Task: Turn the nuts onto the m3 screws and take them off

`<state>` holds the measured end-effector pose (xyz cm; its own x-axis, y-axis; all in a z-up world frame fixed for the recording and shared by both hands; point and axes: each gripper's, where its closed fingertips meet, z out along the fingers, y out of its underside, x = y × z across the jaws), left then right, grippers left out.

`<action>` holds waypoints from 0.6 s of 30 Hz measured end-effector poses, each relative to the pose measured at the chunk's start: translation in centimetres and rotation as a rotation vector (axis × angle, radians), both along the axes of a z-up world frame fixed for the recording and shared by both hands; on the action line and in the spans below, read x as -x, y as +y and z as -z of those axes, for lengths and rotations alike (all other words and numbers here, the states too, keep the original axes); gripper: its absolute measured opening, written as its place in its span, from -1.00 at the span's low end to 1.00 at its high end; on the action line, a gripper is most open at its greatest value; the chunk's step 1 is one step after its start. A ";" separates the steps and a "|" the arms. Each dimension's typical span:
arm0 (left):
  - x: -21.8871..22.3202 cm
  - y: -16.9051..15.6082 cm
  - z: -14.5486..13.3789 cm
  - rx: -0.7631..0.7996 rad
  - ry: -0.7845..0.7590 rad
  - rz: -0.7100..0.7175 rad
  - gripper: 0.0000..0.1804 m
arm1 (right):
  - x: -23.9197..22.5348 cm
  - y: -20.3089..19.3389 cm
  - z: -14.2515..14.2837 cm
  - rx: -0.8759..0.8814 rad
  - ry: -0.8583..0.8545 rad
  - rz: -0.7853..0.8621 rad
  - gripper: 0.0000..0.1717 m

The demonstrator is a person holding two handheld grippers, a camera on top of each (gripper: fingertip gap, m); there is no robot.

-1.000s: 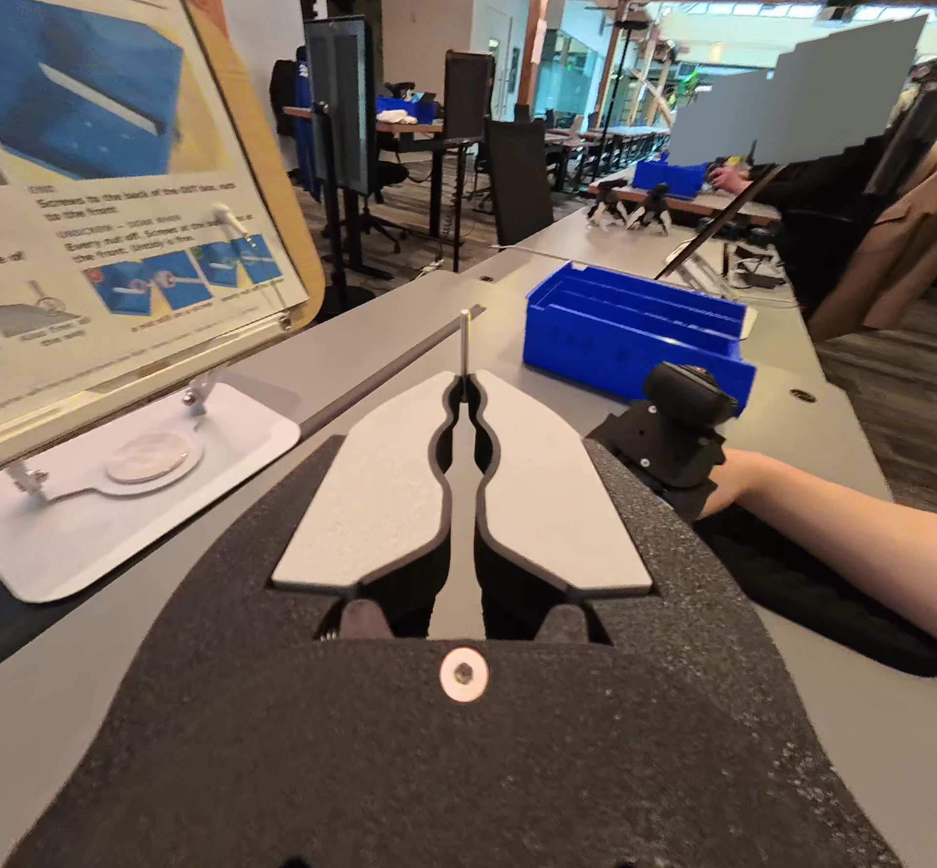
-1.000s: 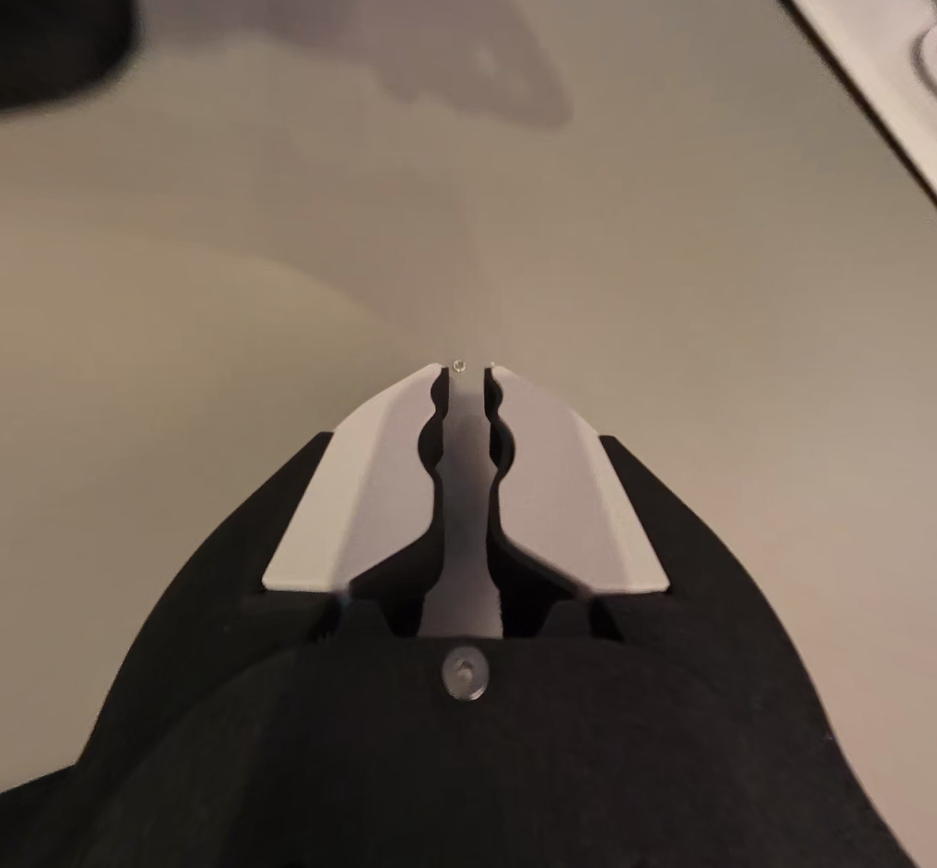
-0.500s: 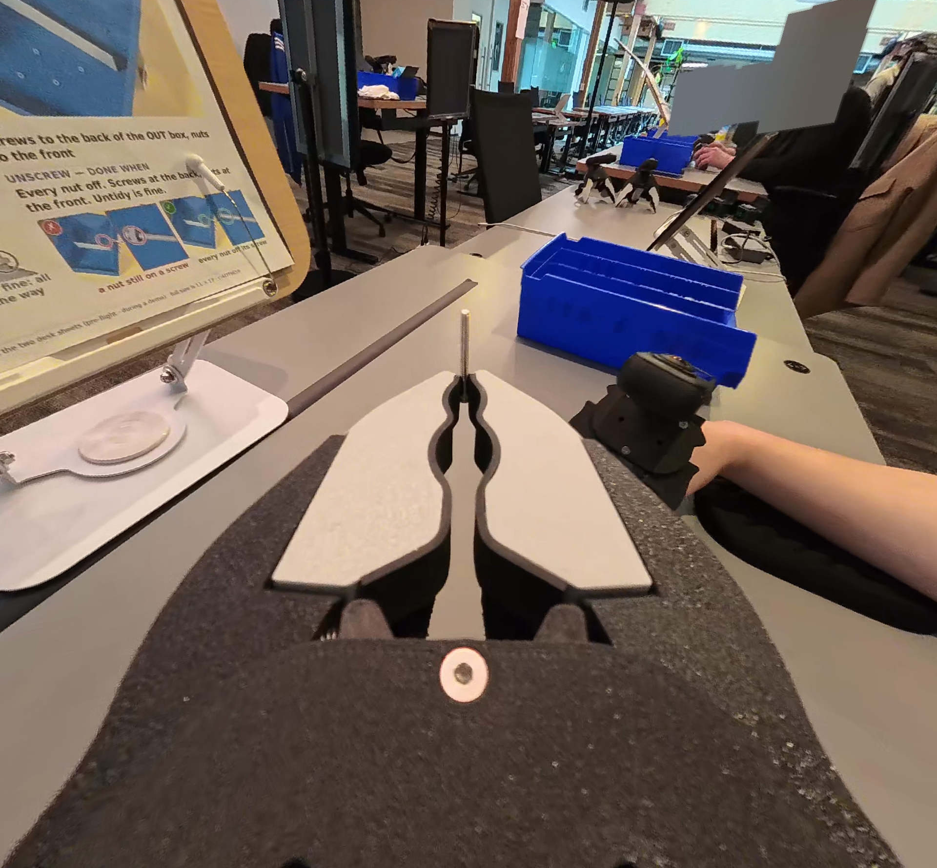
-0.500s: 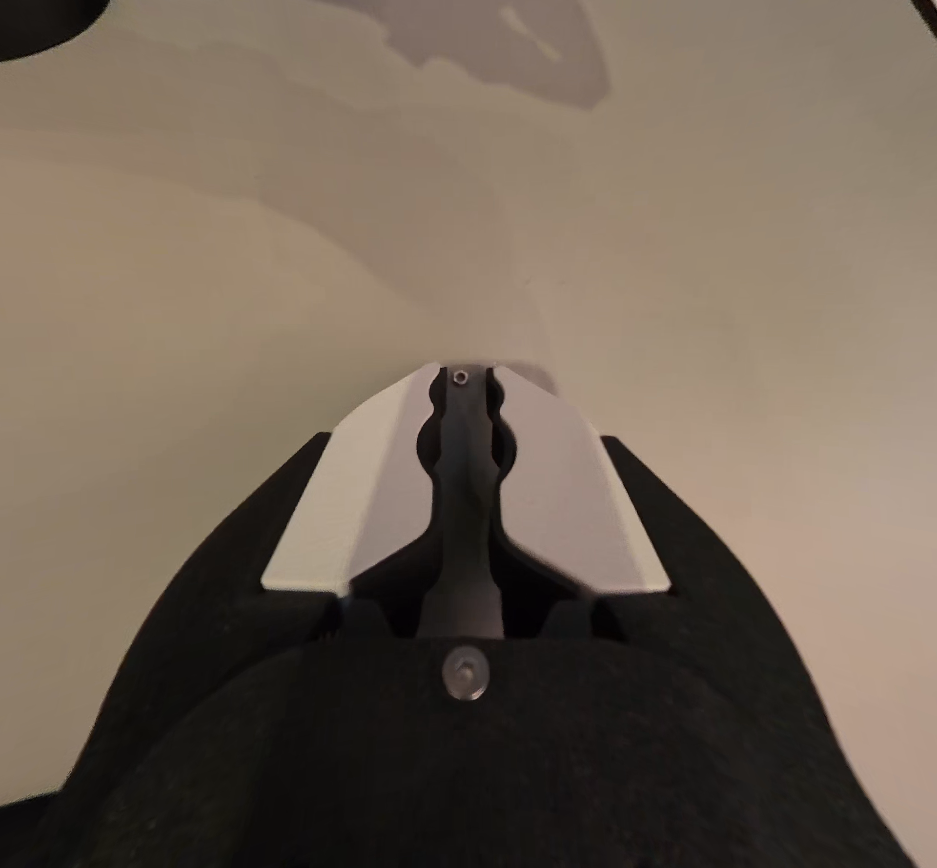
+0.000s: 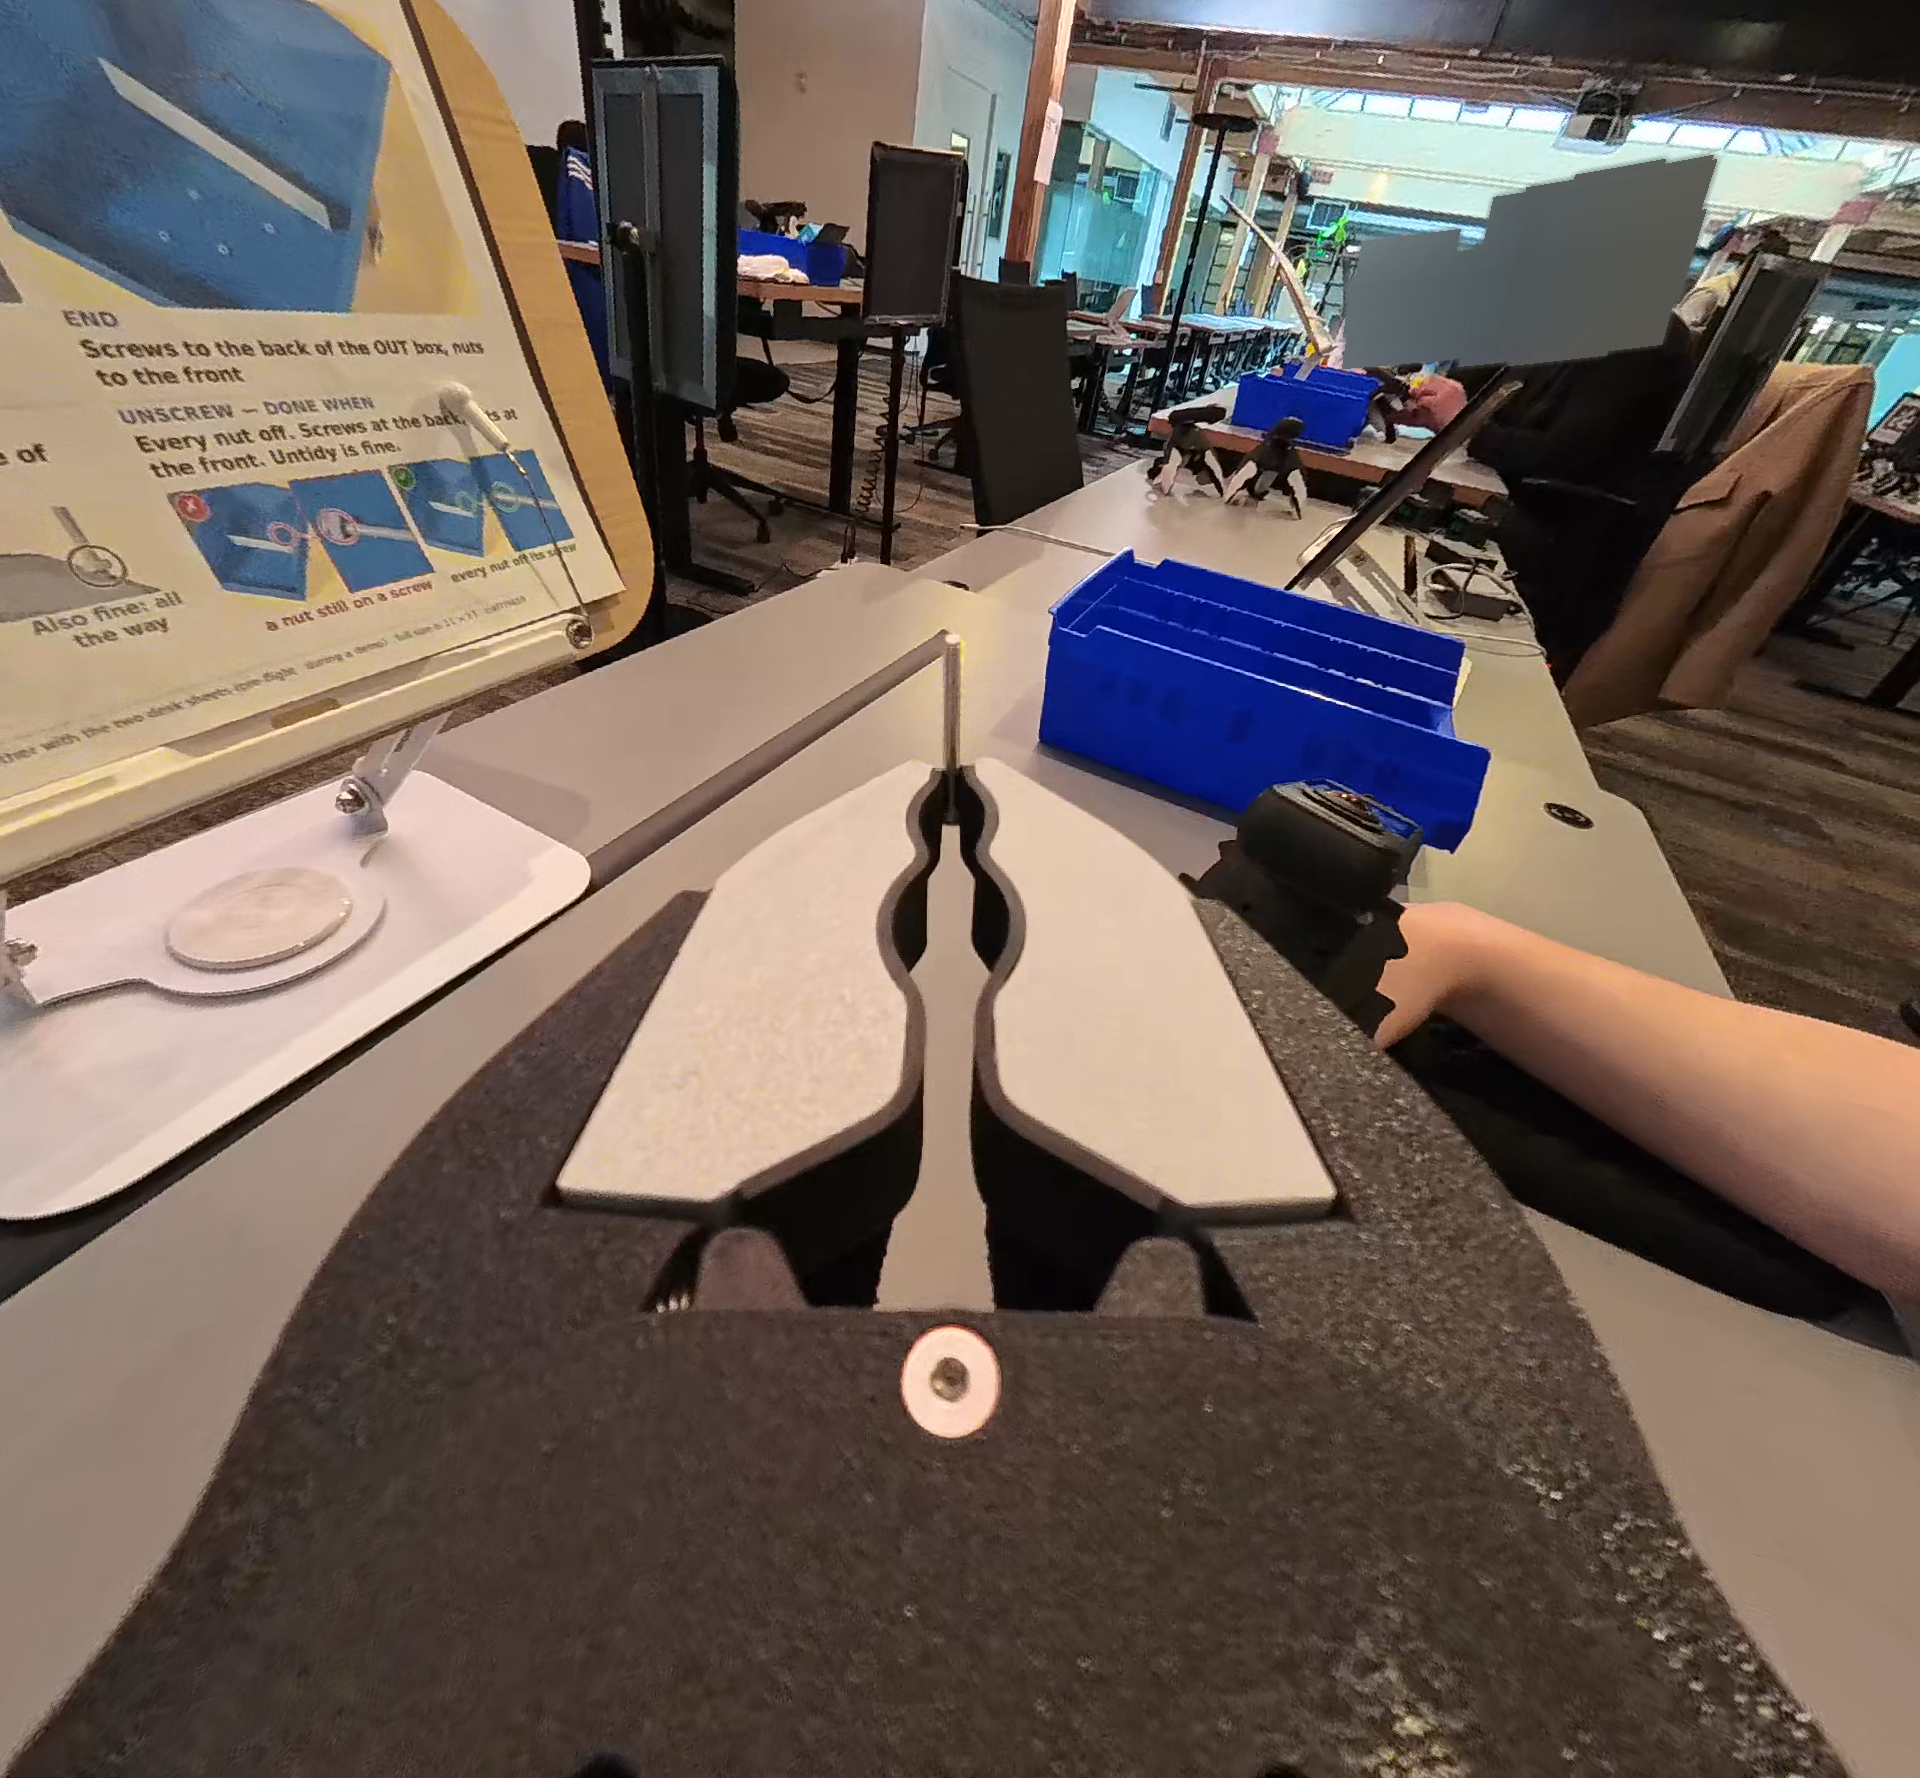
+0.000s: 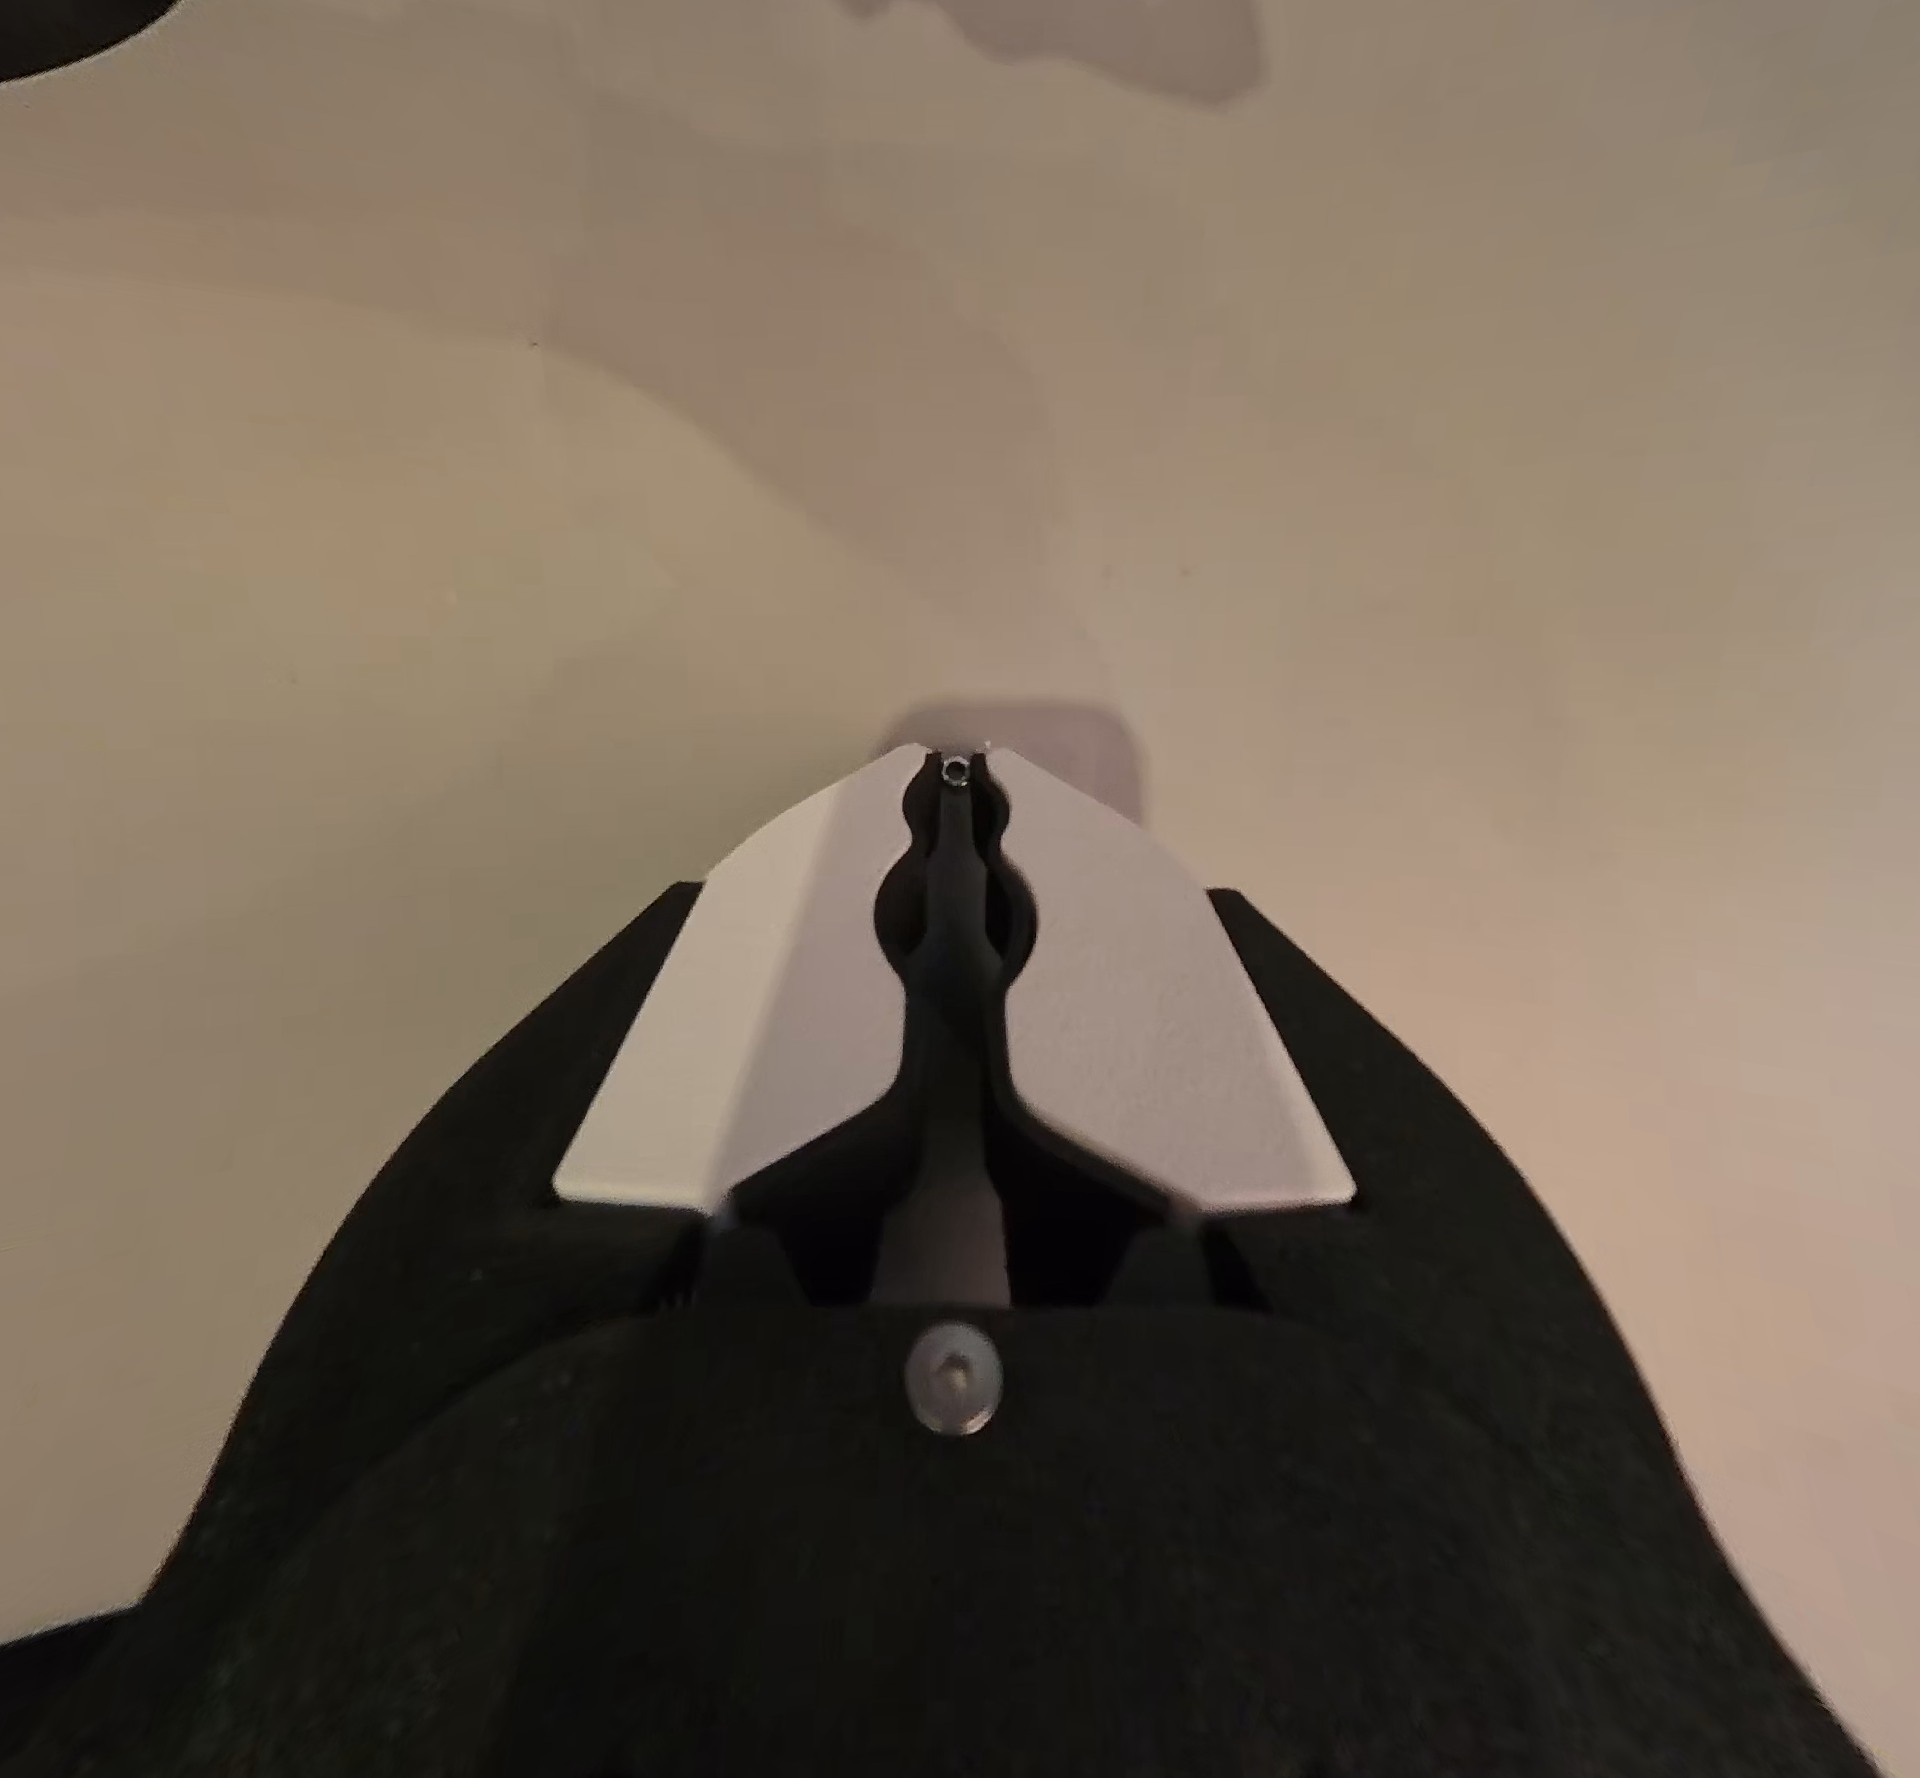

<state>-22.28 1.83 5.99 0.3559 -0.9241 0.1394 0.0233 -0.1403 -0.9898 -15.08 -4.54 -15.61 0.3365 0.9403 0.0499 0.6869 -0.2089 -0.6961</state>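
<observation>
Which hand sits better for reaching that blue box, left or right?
Right, I'd guess. The right gripper, a small nut at its jaws, stands just before the blue box, pointing down. The left gripper, jaws clamped on a thin metal pin, sits farther back.

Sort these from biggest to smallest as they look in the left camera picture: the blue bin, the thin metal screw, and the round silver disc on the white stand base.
1. blue bin
2. round silver disc
3. metal screw, longer than the disc's depth but far thinner

Matt plastic bin [image 5: 1257, 689], metal screw [image 5: 951, 700].
</observation>
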 end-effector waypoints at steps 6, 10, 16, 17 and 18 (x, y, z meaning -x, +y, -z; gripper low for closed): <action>-0.4 0.0 1.9 -0.032 0.122 0.016 -0.97 | 0.0 -0.2 -0.1 0.016 0.037 -0.018 -0.93; -1.2 -0.4 4.7 -0.014 0.244 0.080 -0.97 | 0.4 -0.7 -2.8 0.000 0.151 -0.047 -0.94; -2.7 -1.6 6.0 -0.009 0.292 0.164 -0.98 | 1.0 -1.1 -12.5 -0.131 0.377 -0.140 -0.94; -3.0 -1.9 6.1 -0.007 0.299 0.183 -0.98 | 1.0 -1.1 -14.2 -0.148 0.402 -0.159 -0.94; -3.2 -2.3 6.3 -0.005 0.314 0.203 -0.98 | 1.0 -1.1 -15.8 -0.160 0.427 -0.178 -0.94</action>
